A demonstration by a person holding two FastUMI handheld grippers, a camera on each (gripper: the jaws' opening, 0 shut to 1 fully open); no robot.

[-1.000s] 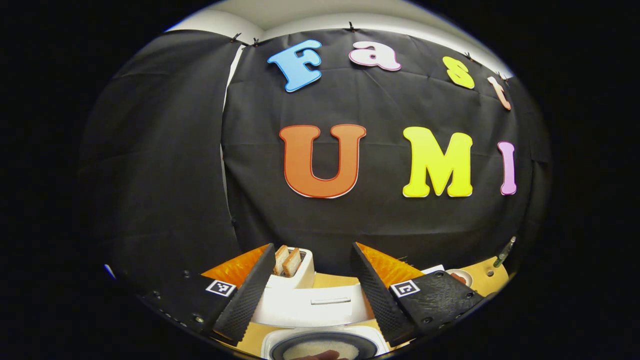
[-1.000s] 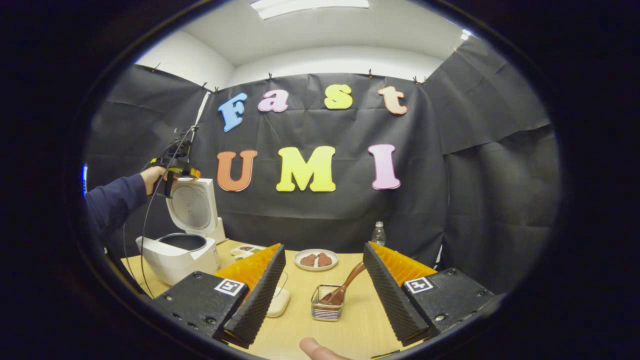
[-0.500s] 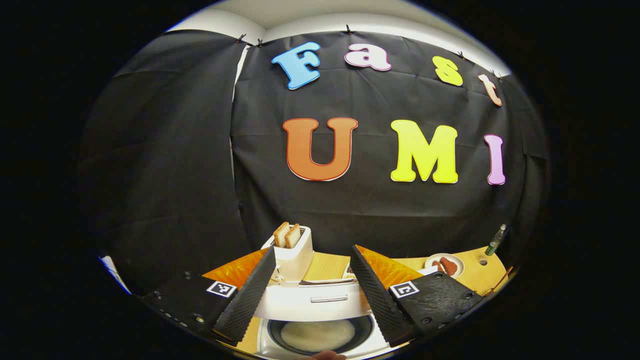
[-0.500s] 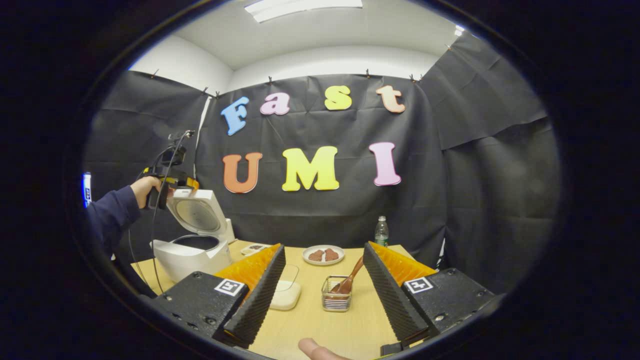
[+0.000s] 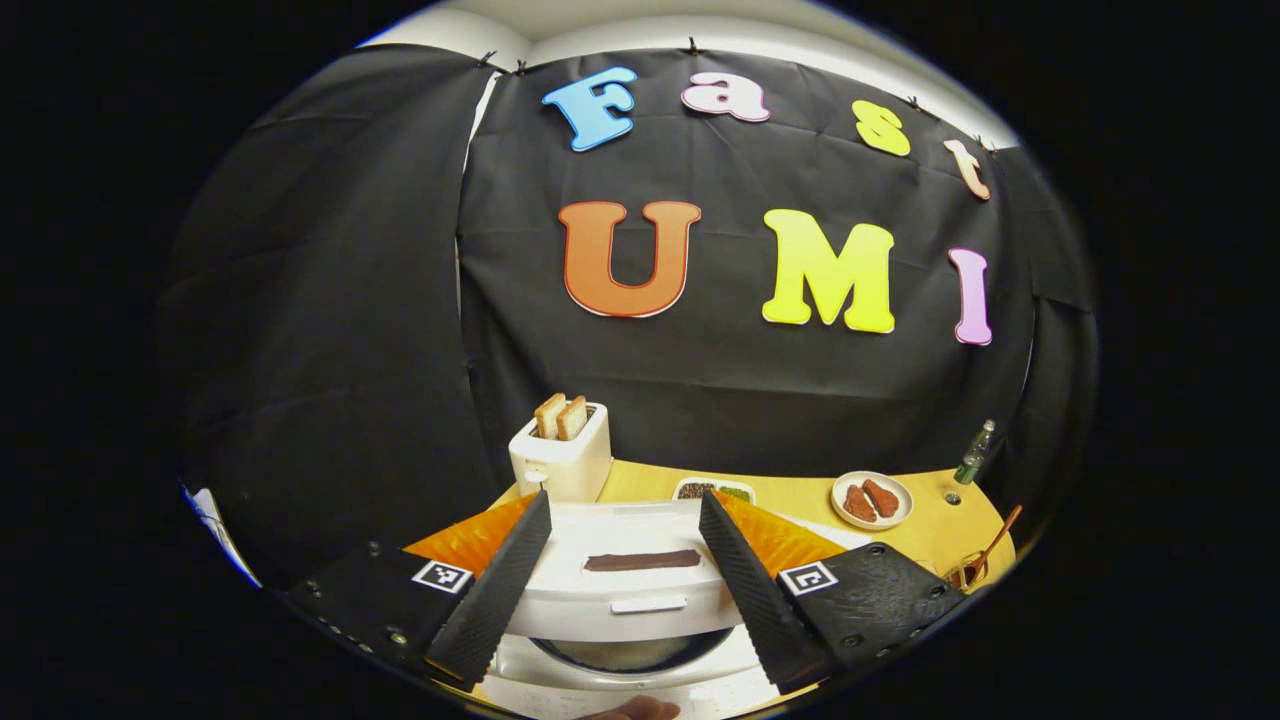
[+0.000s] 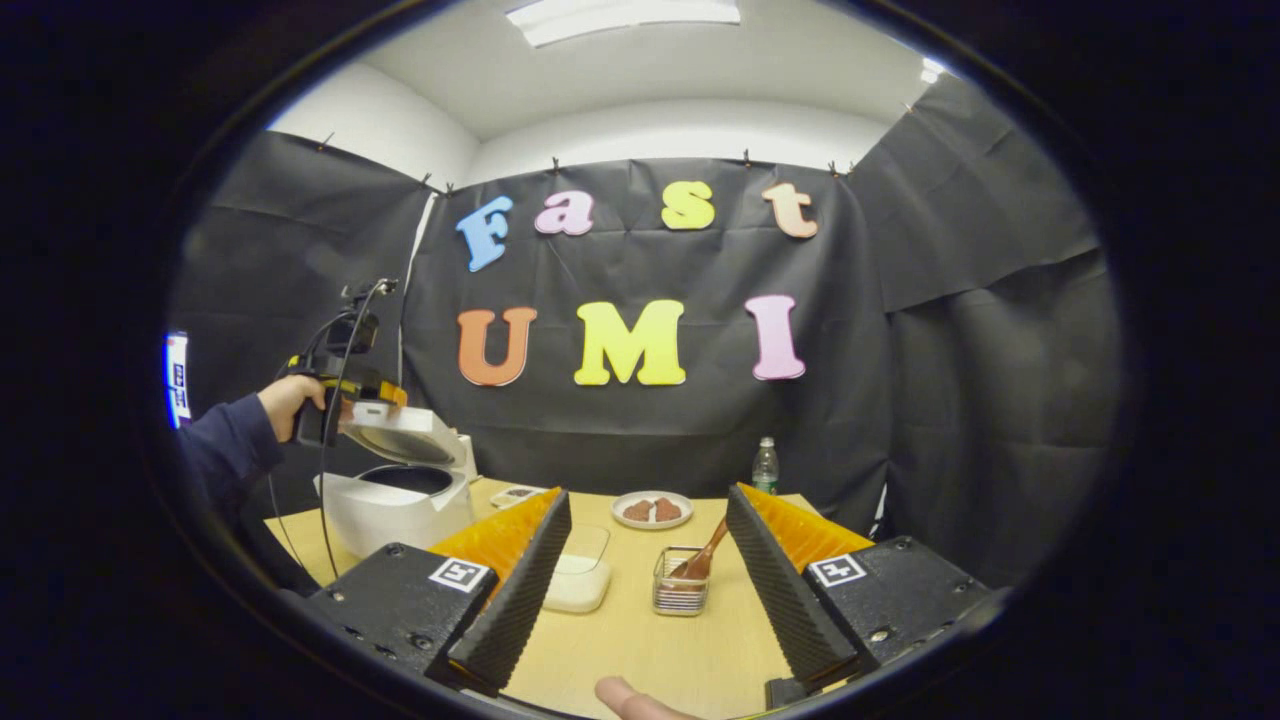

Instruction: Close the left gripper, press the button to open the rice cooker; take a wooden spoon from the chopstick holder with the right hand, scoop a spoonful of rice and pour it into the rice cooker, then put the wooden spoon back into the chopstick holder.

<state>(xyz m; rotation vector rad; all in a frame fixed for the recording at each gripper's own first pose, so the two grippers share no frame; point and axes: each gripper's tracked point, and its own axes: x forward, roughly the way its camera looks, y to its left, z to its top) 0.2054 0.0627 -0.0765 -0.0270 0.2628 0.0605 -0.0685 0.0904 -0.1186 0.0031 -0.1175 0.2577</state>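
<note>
The white rice cooker (image 6: 400, 505) stands at the table's left end, its lid (image 6: 405, 445) tilted low over the pot. A hand holds my left gripper (image 6: 350, 390) against the lid's raised edge. In the left gripper view the lid (image 5: 630, 585) lies just under and between the spread fingers of my left gripper (image 5: 620, 590), which is open, with the pot's rim (image 5: 630, 655) below it. The wooden spoon (image 6: 705, 555) leans in the wire chopstick holder (image 6: 680, 593). My right gripper (image 6: 645, 590) hangs open above the table, short of the holder, with nothing in it.
A lidless box of rice (image 6: 578, 580) sits left of the holder. Farther back are a plate of brown pieces (image 6: 652, 509), a bottle (image 6: 765, 465) and a small dish (image 5: 713, 490). A toaster with bread (image 5: 560, 455) stands behind the cooker.
The cooker's lid has swung down from nearly upright to almost flat, and my left gripper has come down with it. My right gripper has stayed open, hardly moving.
</note>
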